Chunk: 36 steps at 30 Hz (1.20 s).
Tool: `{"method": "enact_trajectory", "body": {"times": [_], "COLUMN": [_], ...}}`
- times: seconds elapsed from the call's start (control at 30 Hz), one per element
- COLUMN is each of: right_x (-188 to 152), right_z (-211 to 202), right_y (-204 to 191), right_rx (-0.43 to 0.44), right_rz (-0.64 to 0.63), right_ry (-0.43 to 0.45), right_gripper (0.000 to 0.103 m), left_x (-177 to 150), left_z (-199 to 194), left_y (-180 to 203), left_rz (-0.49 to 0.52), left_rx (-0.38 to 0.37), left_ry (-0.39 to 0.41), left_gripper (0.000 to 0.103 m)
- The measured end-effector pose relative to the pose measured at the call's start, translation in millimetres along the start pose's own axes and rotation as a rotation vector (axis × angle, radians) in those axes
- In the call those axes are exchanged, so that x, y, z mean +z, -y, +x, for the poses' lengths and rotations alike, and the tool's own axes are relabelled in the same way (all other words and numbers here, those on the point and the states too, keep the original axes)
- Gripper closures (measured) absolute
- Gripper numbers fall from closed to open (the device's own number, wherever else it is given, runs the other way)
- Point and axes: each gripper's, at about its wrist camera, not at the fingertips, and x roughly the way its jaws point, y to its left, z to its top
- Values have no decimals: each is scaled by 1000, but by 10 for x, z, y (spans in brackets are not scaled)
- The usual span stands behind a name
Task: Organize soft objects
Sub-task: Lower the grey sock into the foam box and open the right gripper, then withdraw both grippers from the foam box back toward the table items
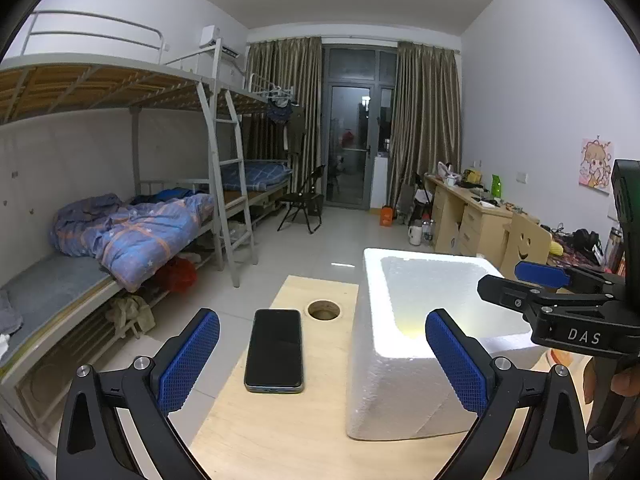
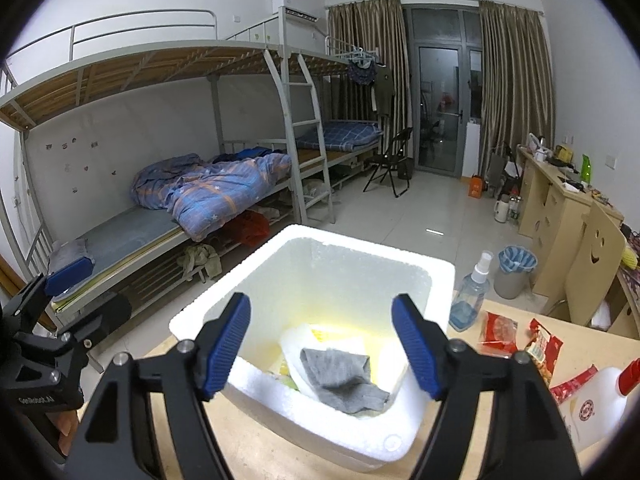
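A white foam box (image 2: 416, 280) stands on the wooden table (image 2: 280, 456). Inside it a grey sock (image 2: 340, 376) lies on a white packet (image 2: 296, 344). My right gripper (image 2: 322, 346) is open and empty, held above the box's near rim. My left gripper (image 1: 322, 360) is open and empty over the table, left of the same box (image 1: 372, 364). The right gripper also shows from the side in the left wrist view (image 1: 516, 284).
A black phone (image 1: 275, 350) lies on the table by a round hole (image 1: 324, 310). Right of the box are a spray bottle (image 2: 472, 292), red snack packets (image 2: 538, 346) and a white jug (image 2: 596, 404). Bunk beds (image 2: 200, 192) stand behind on the left.
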Motion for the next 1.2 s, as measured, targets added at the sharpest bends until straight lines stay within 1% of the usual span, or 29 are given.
{"method": "enact_trajectory", "body": {"times": [0.1, 0.17, 0.23, 0.37, 0.4, 0.47, 0.6, 0.9, 1.03, 1.2], "right_x": [0, 4, 7, 9, 10, -4, -52, -183, -271, -392], "right_z": [-53, -87, -153, -327, -355, -419, -581, -895, -1100, -1395], "right_y": [-11, -9, 2, 2, 9, 14, 48, 245, 312, 411], "right_rx": [-3, -2, -5, -35, -36, -38, -60, -79, -86, -150], "right_rz": [-13, -18, -15, -19, -19, -22, -8, 65, 108, 115], "right_ry": [6, 12, 24, 61, 64, 64, 91, 121, 147, 165], "right_gripper": [24, 18, 5, 3, 0, 0, 0, 0, 0, 0], "left_x": [-10, -13, -19, 3, 4, -2, -18, -30, -48, -96], "left_z": [-36, -57, -77, -138, -160, -213, -301, -525, -618, -737], "left_y": [23, 30, 28, 58, 76, 118, 217, 434, 595, 812], "left_rz": [8, 8, 1, -13, -12, -10, 15, 52, 64, 79], "left_rx": [-7, -12, -13, -35, -38, -45, -48, -103, -157, -215], "left_ry": [-1, 0, 3, 4, 5, 12, 23, 45, 43, 47], "left_gripper": [0, 0, 0, 0, 0, 0, 0, 0, 0, 0]}}
